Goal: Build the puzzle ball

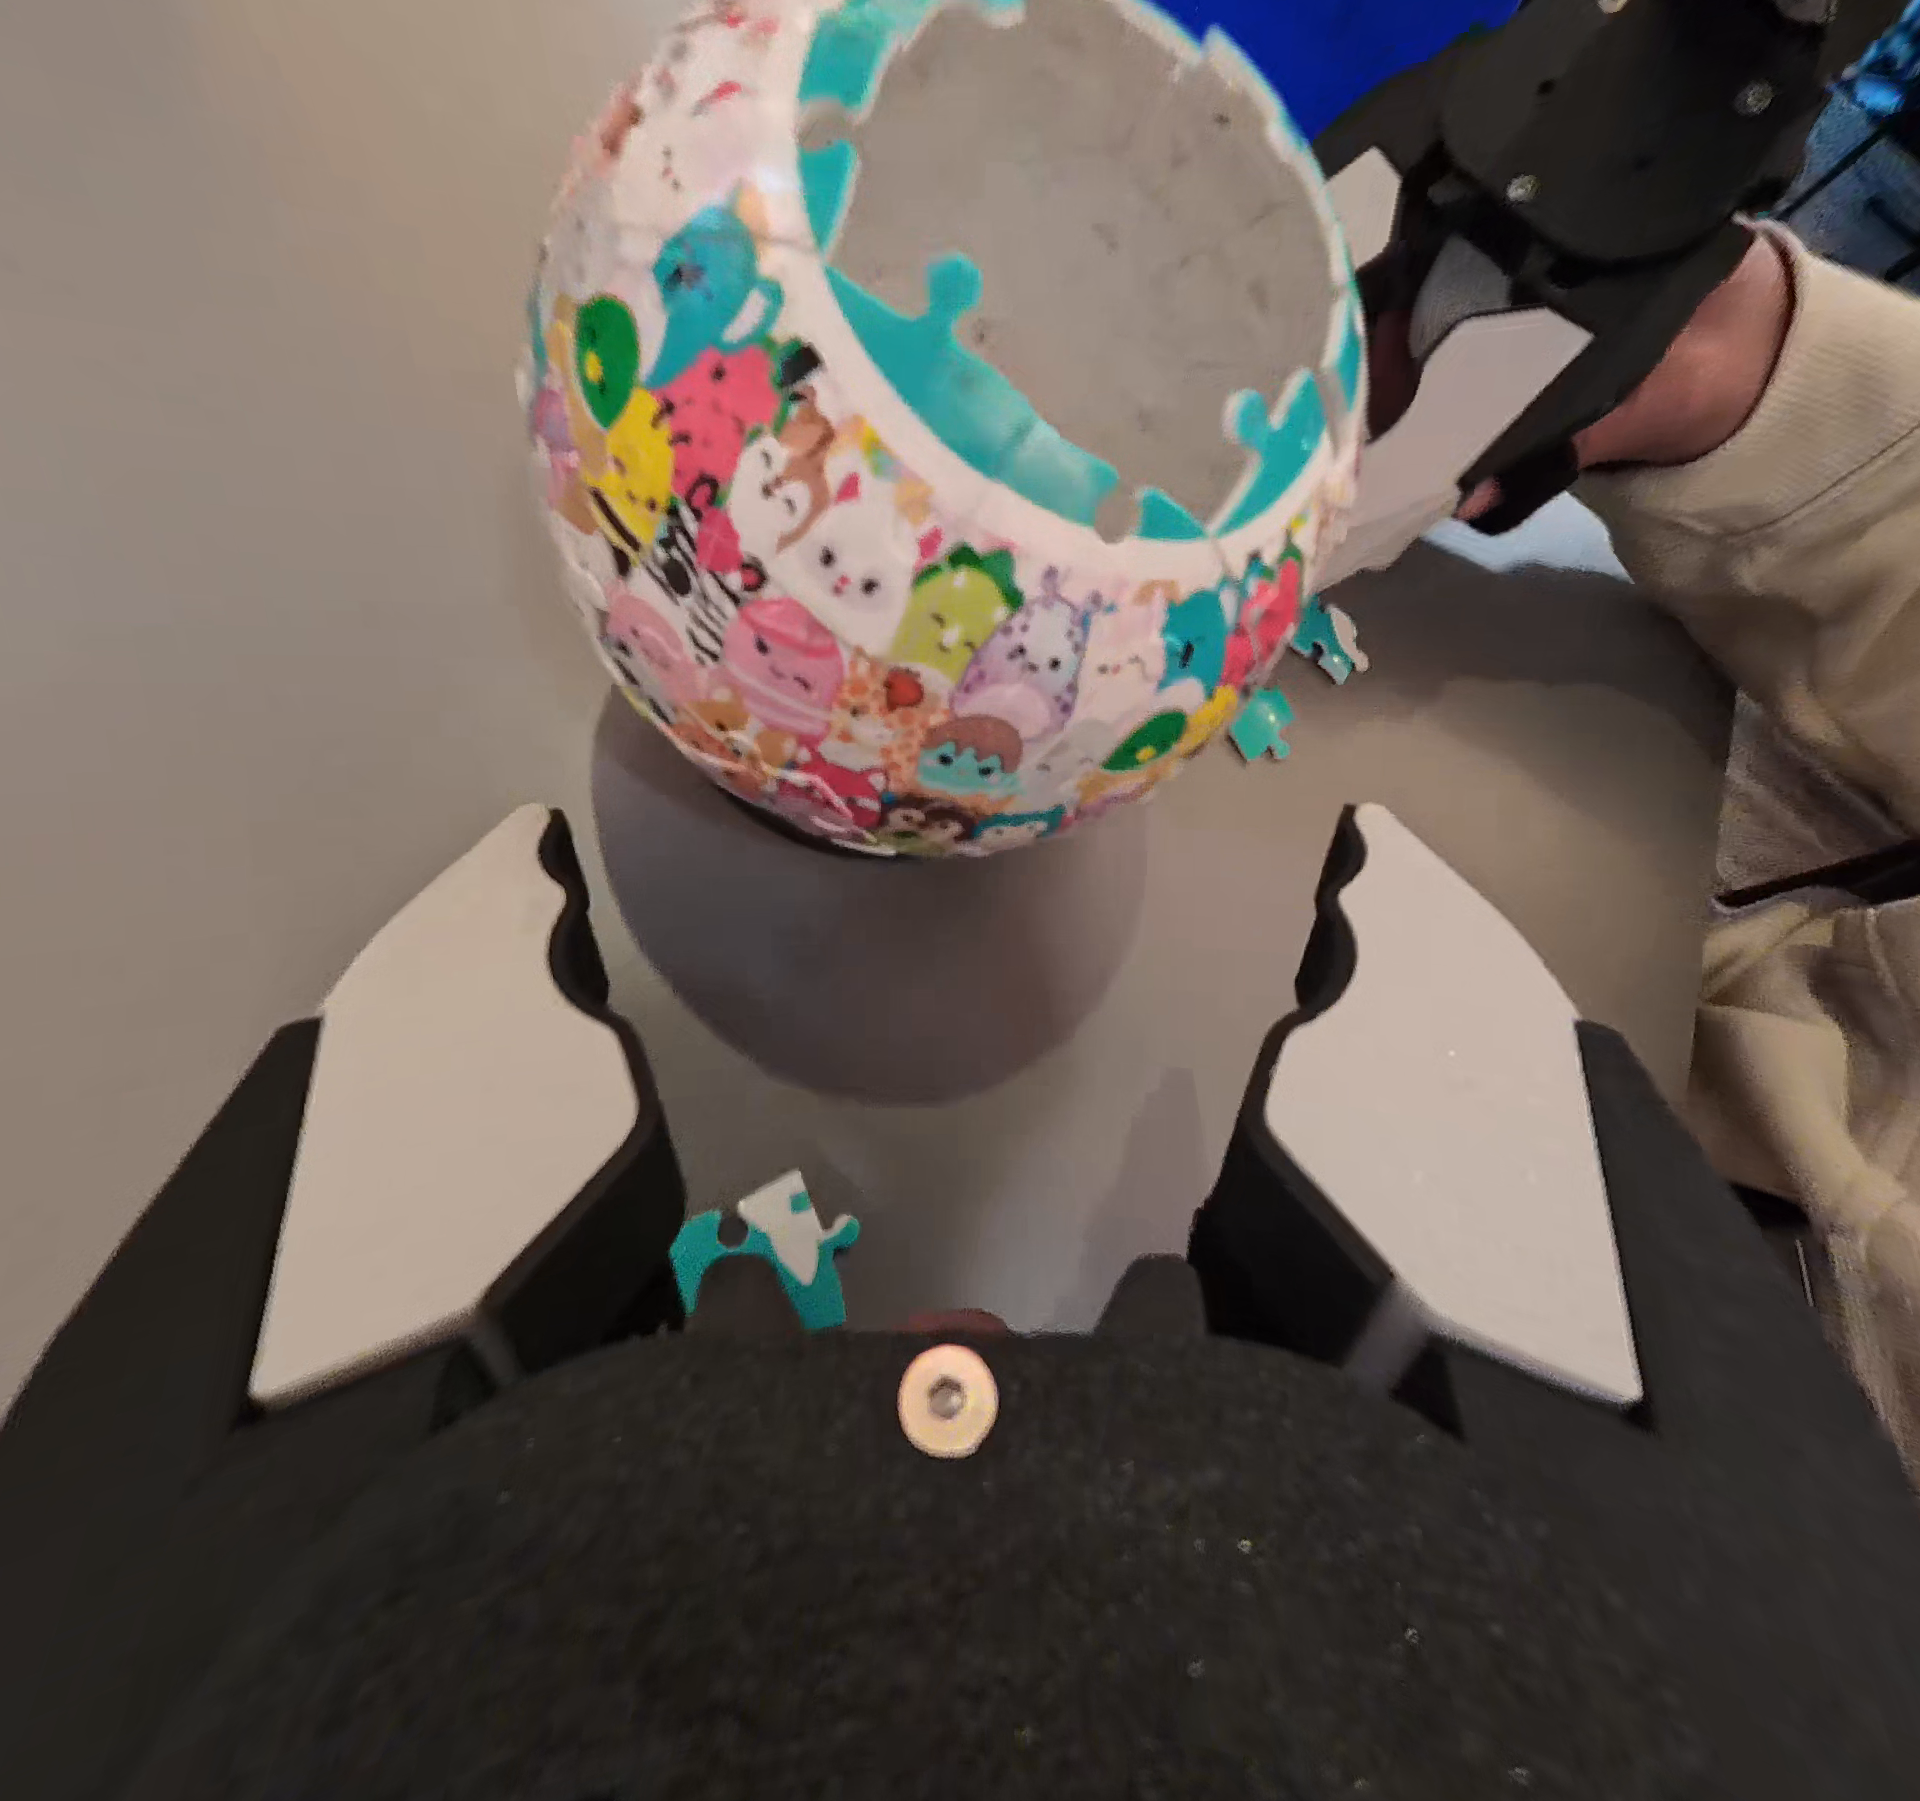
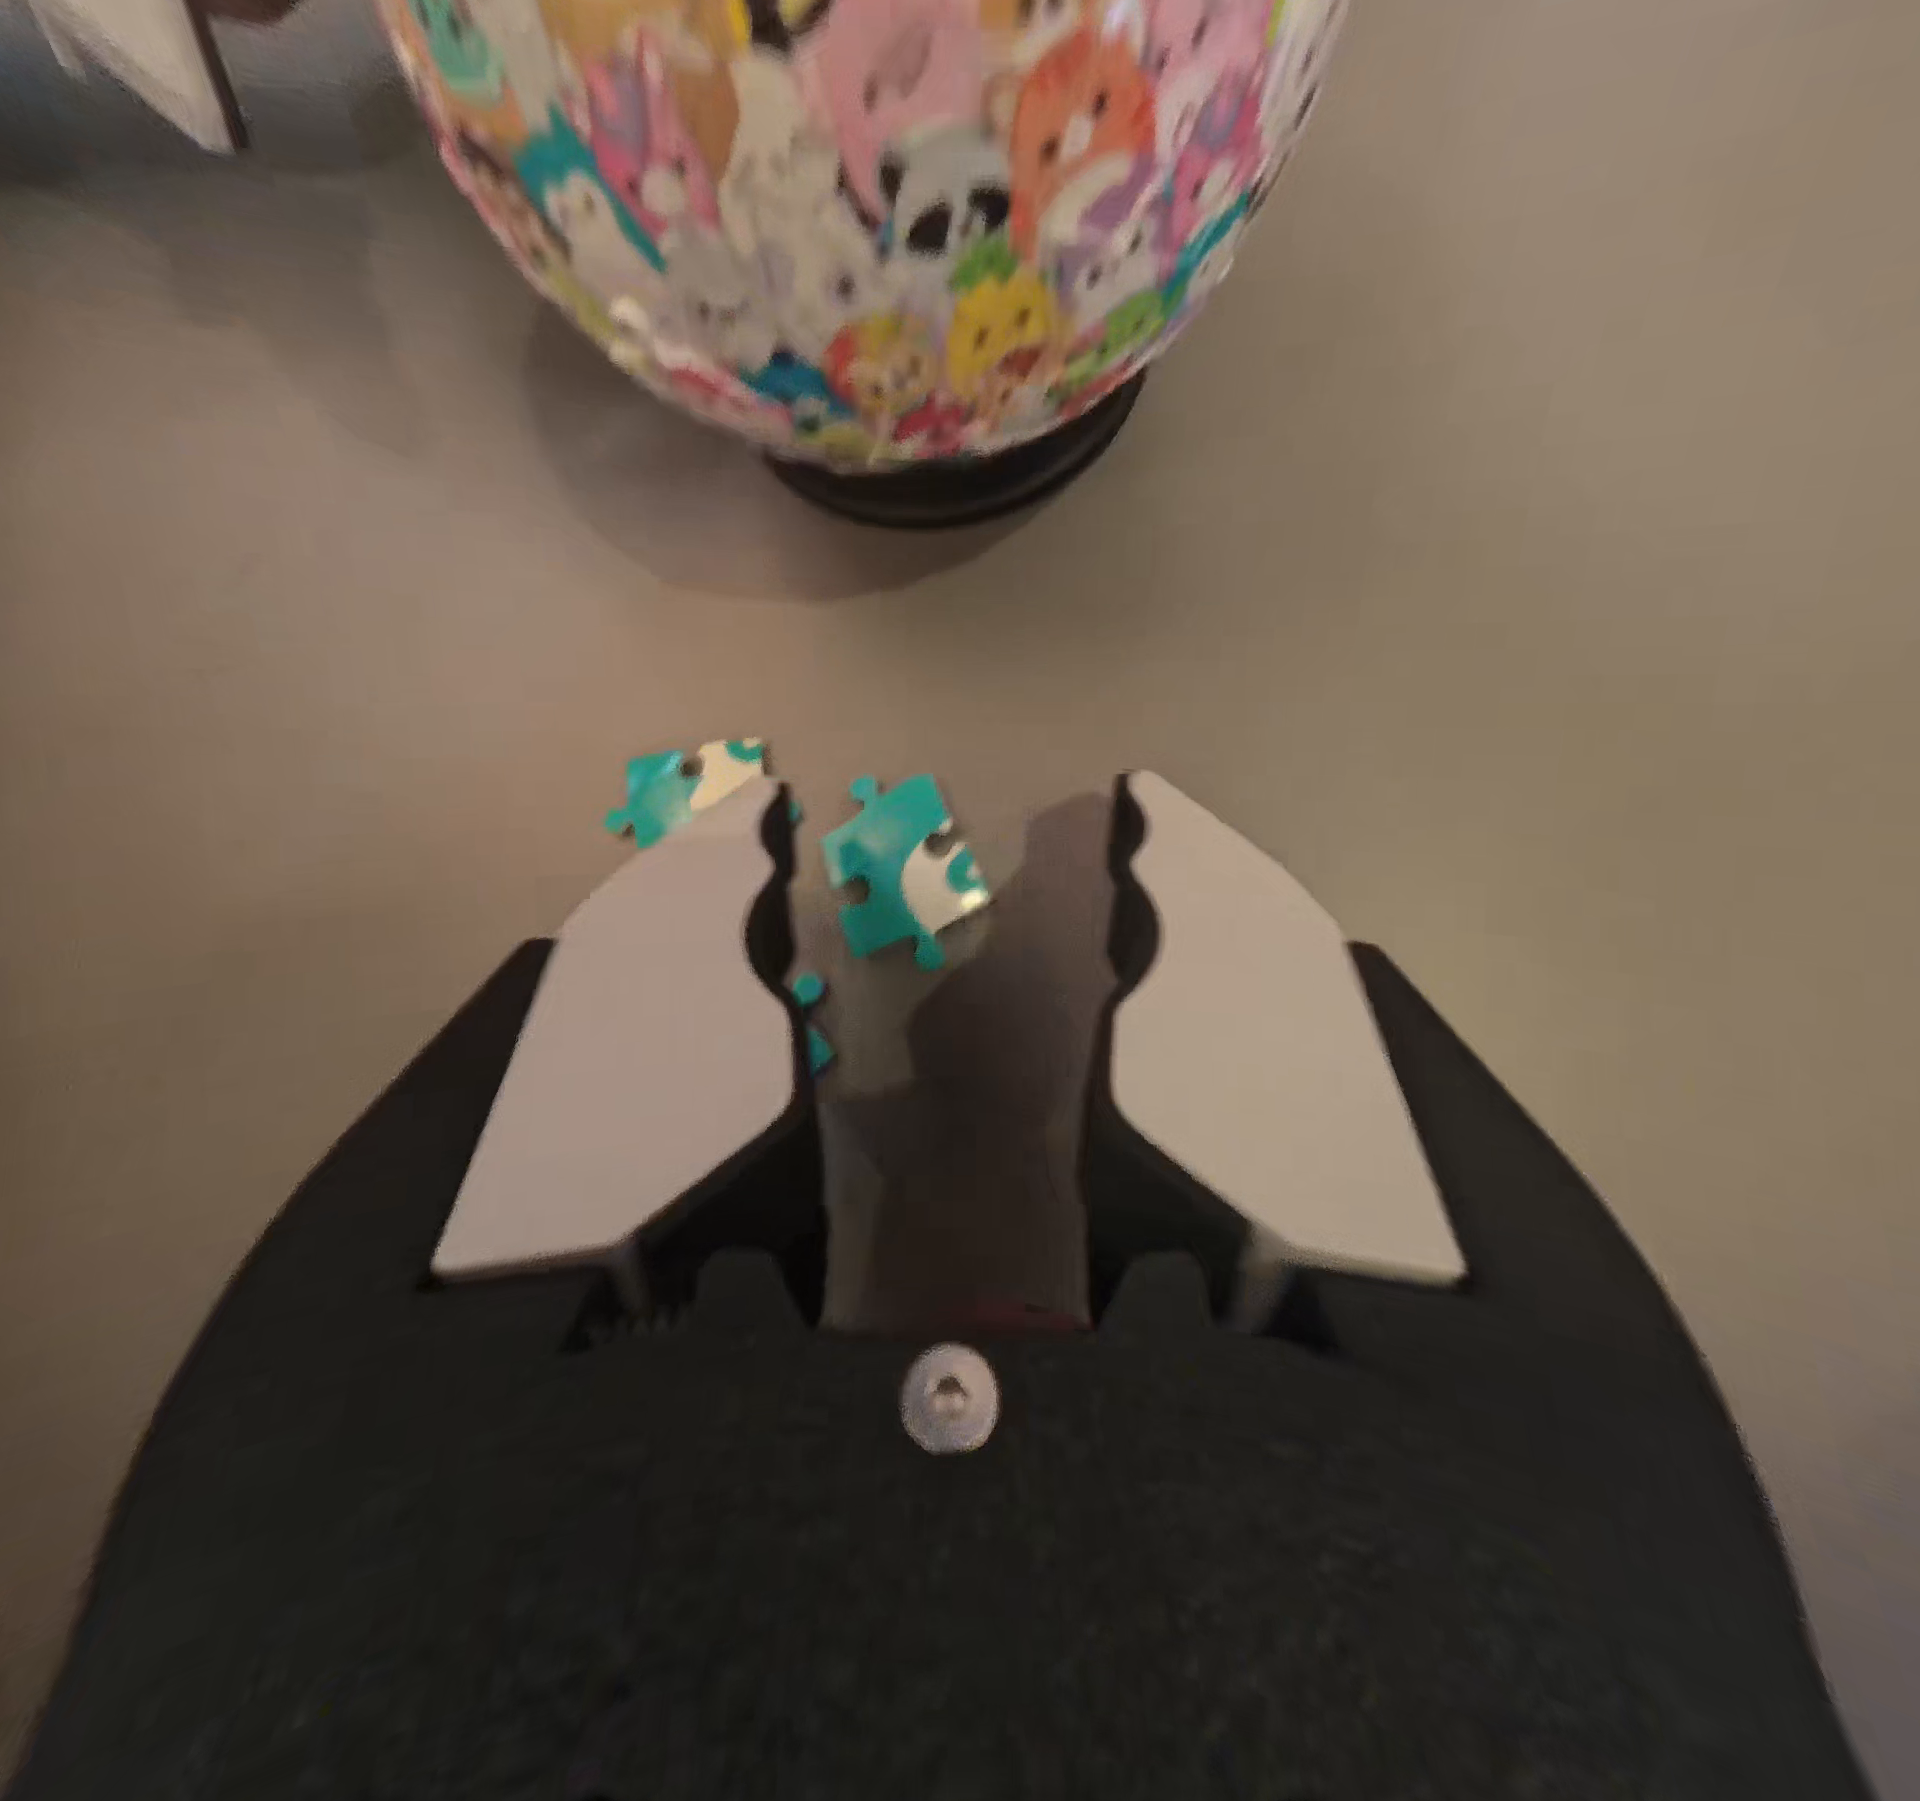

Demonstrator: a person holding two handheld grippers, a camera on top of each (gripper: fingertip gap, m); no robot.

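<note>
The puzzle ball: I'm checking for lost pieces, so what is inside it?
Through the top opening of the colourful cartoon-printed puzzle ball, only its bare grey inner wall shows, no loose pieces. The bottom inside is hidden by the shell.

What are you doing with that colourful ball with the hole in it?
A person is building a puzzle ball with a gripper in each hand. The ball sits on a dark stand on the table, and its top is still open. The right gripper is open around a loose teal piece. The left gripper is open and empty, with another teal piece lying near it.
</note>
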